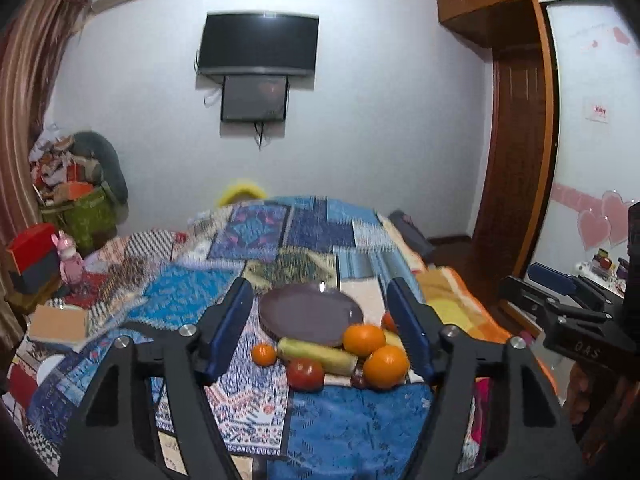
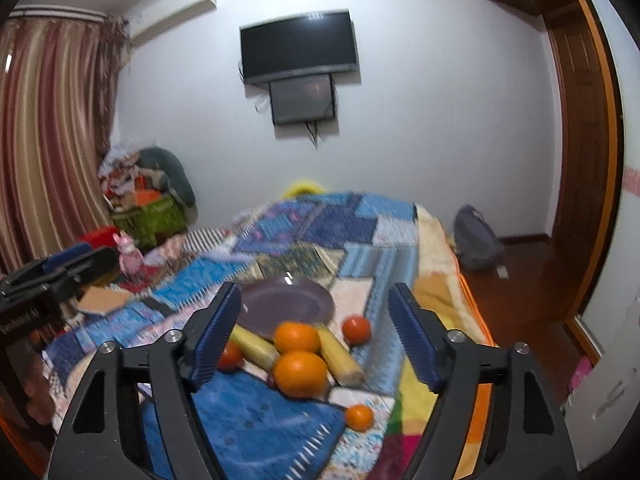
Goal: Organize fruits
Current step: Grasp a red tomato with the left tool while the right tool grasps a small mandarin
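Two big oranges (image 2: 300, 372), round & bright, lie by purple plate (image 2: 288, 304) w/ both grippers' fingers (image 1: 228, 328) spread wide, nothing held

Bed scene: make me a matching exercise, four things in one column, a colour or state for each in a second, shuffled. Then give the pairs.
Things:
1. plate
2. nearest big orange
3. left tongs
4. wall TV

Descriptions:
A. open, holding nothing
B. purple, with nothing on it
C. dark screen
D. lying on the bedspread, off the plate

Pairs: 1-B, 2-D, 3-A, 4-C
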A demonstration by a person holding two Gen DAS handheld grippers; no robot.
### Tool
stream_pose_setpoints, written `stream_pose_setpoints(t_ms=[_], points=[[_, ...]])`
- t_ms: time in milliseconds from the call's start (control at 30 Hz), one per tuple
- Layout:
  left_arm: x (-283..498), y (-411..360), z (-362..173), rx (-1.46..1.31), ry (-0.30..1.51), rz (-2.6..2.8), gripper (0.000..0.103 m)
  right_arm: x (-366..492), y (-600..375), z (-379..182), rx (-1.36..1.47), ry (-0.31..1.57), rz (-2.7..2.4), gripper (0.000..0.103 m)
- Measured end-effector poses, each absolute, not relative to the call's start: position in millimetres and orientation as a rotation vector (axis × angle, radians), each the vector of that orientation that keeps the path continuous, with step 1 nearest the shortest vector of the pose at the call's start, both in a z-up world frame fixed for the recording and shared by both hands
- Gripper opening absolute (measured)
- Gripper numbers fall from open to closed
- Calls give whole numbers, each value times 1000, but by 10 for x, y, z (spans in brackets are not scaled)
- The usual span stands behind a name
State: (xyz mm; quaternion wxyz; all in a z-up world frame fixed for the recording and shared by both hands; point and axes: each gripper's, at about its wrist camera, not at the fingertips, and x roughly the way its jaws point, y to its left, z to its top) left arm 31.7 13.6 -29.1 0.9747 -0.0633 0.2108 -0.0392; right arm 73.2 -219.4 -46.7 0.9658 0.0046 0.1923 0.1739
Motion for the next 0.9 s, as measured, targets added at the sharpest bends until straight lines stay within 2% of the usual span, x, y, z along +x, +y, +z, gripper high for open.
stream_pose_setpoints(t_ms=[267, 467, 633, 900], points=[[632, 207, -824, -17, 566, -62, 63, 958, -2376, -968, -25, 598, 322, 62], [834, 323, -1160, -60, 695, -70, 63, 1072, -2463, -1311, -20, 743, 318, 53], [1000, 285, -1406, -74, 762, -90, 63, 1209, -2452, -1557, -2, 834, 342, 42], [1315, 263, -1654, -99, 838, -116, 63, 1384, -2405, -1797, 33, 916, 369, 37]])
